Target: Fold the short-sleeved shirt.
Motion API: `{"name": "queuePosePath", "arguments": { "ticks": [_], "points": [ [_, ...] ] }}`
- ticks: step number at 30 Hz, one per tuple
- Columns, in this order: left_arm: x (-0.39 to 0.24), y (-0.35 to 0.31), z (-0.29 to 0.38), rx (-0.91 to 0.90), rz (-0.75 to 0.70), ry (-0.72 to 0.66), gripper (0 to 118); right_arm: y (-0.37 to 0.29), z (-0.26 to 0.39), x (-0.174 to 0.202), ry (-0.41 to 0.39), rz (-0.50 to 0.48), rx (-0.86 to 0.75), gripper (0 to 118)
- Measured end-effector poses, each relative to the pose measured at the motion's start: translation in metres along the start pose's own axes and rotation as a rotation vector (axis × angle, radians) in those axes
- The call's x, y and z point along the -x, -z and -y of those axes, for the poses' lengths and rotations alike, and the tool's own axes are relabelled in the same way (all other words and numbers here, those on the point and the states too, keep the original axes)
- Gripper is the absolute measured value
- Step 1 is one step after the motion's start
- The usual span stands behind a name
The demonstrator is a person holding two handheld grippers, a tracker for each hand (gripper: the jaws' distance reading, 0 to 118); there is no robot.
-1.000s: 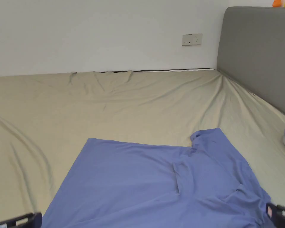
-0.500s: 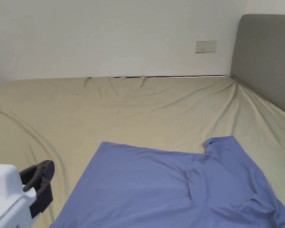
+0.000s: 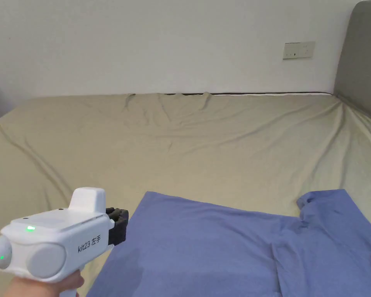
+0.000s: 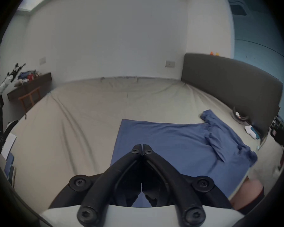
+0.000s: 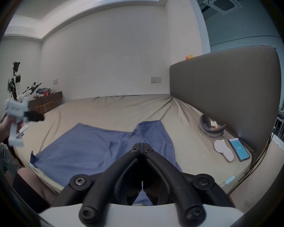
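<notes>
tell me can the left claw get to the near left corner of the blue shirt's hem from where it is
Probably yes. The left claw is held above the bed sheet just off the blue shirt at its left edge, with nothing between them. Its jaws are shut, so they must open first.

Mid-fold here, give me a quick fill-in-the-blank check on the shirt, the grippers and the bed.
1. The shirt lying on the bed sheet is ____ in colour.
2. The left gripper has its jaws ____, holding nothing.
3. The right gripper has its jaws ____ too.
4. The phone lies beside the grey ____.

Missing words: blue; shut; shut; headboard
</notes>
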State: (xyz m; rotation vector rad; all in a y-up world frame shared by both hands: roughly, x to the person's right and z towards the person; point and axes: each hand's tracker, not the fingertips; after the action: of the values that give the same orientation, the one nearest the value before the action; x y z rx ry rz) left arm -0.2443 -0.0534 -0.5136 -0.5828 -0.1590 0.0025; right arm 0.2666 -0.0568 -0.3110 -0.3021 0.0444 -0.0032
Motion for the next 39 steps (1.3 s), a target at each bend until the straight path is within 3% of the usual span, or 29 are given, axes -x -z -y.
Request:
{"name": "queuePosePath", "arguments": {
  "ticks": [5,6,7,8,9,10,13,16,18,19,20,21,23,25,27,29,33,36,37,39],
  "points": [
    [0.029,0.135,-0.058,0.127,-0.043,-0.066,0,0.018,0.009,-0.007,0.011,-0.006,0.058,0],
    [0.036,0.162,-0.065,0.158,-0.042,-0.077,10,0.021,0.011,-0.009,0.003,-0.003,0.067,0],
    [0.041,0.185,-0.071,0.212,-0.022,-0.076,34,0.024,0.012,-0.010,-0.005,0.002,0.075,0],
    [0.045,0.208,-0.072,0.258,-0.022,-0.097,75,0.025,0.013,-0.011,-0.008,0.006,0.080,0],
    [0.049,0.227,-0.071,0.264,-0.031,-0.112,98,0.027,0.013,-0.012,-0.008,0.012,0.088,0],
    [0.050,0.243,-0.070,0.250,-0.036,-0.100,104,0.029,0.015,-0.013,-0.007,0.016,0.096,0],
    [0.035,0.271,-0.057,0.251,-0.108,-0.081,93,0.035,0.023,-0.021,-0.055,0.062,0.126,0],
    [0.026,0.299,-0.042,0.329,-0.127,-0.072,72,0.037,0.032,-0.035,-0.009,0.110,0.181,0],
    [0.017,0.293,-0.037,0.278,-0.159,-0.051,68,0.036,0.035,-0.042,0.026,0.133,0.203,0],
    [0.013,0.290,-0.040,0.253,-0.169,-0.039,53,0.036,0.035,-0.045,0.034,0.136,0.206,0],
    [0.013,0.294,-0.039,0.279,-0.106,-0.014,20,0.036,0.035,-0.048,0.043,0.136,0.206,0],
    [0.006,0.288,-0.039,0.258,-0.035,-0.006,3,0.035,0.037,-0.049,0.048,0.135,0.206,0],
    [-0.016,0.284,-0.032,0.274,-0.150,0.146,3,0.038,0.038,-0.051,0.060,0.129,0.218,0],
    [-0.027,0.275,-0.028,0.273,-0.138,0.274,3,0.041,0.038,-0.050,0.069,0.123,0.224,0],
    [-0.020,0.263,-0.035,0.273,-0.095,0.172,2,0.047,0.033,-0.052,0.099,0.085,0.229,0],
    [-0.013,0.246,-0.042,0.227,-0.049,0.053,2,0.058,0.027,-0.058,0.080,0.079,0.225,0],
    [-0.008,0.213,-0.056,0.144,-0.033,0.023,2,0.132,-0.015,-0.078,0.016,0.018,0.242,0],
    [-0.009,0.195,-0.060,0.122,-0.010,-0.035,2,0.210,-0.041,-0.094,0.037,0.067,0.247,2],
    [-0.011,0.191,-0.059,0.116,-0.011,-0.041,2,0.239,-0.046,-0.100,0.021,0.062,0.303,10],
    [-0.015,0.186,-0.057,0.116,-0.010,-0.037,2,0.296,-0.050,-0.108,0.015,0.084,0.420,67]
  ]
}}
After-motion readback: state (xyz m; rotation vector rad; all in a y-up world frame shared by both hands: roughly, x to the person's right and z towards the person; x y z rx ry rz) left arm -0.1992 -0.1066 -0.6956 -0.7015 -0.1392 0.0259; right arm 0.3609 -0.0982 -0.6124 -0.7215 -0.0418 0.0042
